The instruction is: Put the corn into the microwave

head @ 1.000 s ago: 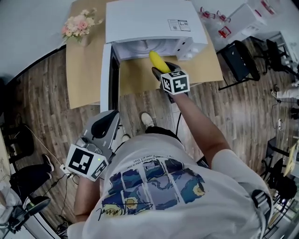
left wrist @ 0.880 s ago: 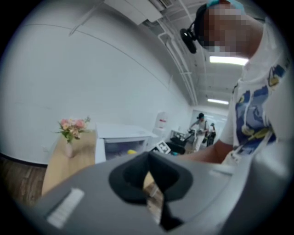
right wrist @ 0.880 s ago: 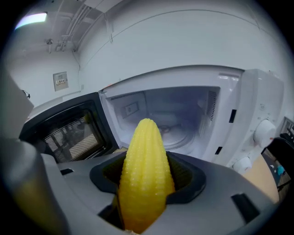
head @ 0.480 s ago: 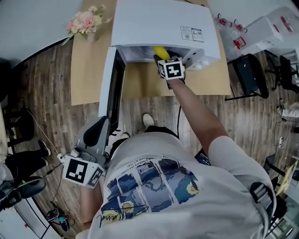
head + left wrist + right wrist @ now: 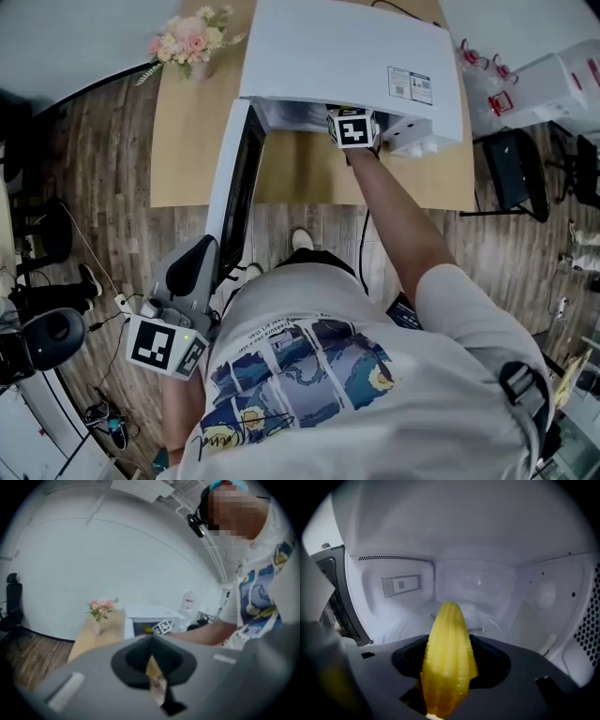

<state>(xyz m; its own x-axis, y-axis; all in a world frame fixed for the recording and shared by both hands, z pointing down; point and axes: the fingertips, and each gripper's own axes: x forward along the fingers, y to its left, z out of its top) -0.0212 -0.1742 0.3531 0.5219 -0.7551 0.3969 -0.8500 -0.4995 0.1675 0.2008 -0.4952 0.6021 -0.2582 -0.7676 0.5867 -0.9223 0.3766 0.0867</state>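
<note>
A yellow corn cob (image 5: 447, 653) is clamped between my right gripper's jaws, its tip pointing at the back wall of the white microwave (image 5: 478, 585) cavity. From the head view, the right gripper (image 5: 354, 128) reaches into the opening of the microwave (image 5: 347, 47), and the corn is hidden under its roof. The microwave door (image 5: 234, 178) hangs open to the left. My left gripper (image 5: 173, 319) is held low beside the person's hip, far from the microwave. It is shut with nothing in it (image 5: 154, 677).
The microwave sits on a wooden table (image 5: 187, 141) with a vase of pink flowers (image 5: 192, 42) at its far left corner. A black chair (image 5: 516, 173) and white boxes (image 5: 553, 84) stand to the right. Cables lie on the wood floor at lower left.
My right gripper has carried the corn forward from just outside the opening into the microwave cavity, so the corn no longer shows in the head view. The left gripper has barely moved.
</note>
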